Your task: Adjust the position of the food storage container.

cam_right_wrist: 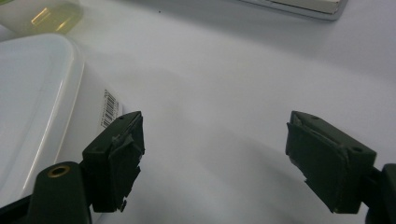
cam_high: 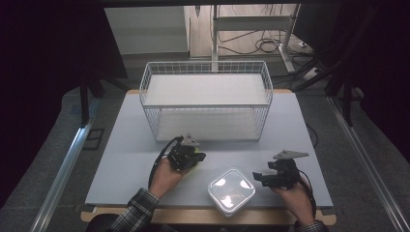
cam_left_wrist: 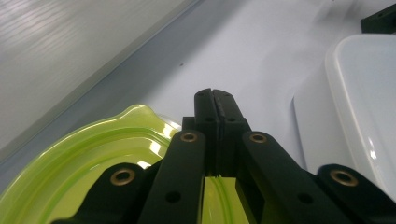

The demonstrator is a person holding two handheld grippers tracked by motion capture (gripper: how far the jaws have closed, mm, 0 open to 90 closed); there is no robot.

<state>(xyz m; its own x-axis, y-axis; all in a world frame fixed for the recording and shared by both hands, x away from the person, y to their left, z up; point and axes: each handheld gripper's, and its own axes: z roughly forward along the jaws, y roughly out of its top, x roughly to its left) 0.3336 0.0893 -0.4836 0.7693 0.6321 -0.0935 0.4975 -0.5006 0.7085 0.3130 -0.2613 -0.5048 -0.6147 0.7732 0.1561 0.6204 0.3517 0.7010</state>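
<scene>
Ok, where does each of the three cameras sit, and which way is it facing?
High view: above the near table edge, looking forward and down at the white wire basket; both forearms show.
Left gripper view: rides the left gripper, its jaws pinching the translucent yellow-green plastic lid.
Right gripper view: rides the right gripper, jaws open over the pale grey table.
Shared: both gripper views catch the white square plastic container, which the high view shows between the hands.

A white lidded container (cam_high: 231, 190) sat at the near edge of the table (cam_high: 121, 159). Just to its left, the left gripper (cam_high: 193, 159) held something yellow-green. Just to its right rested the right gripper (cam_high: 260, 178). Well beyond the container stood a white wire basket (cam_high: 206, 104).
</scene>
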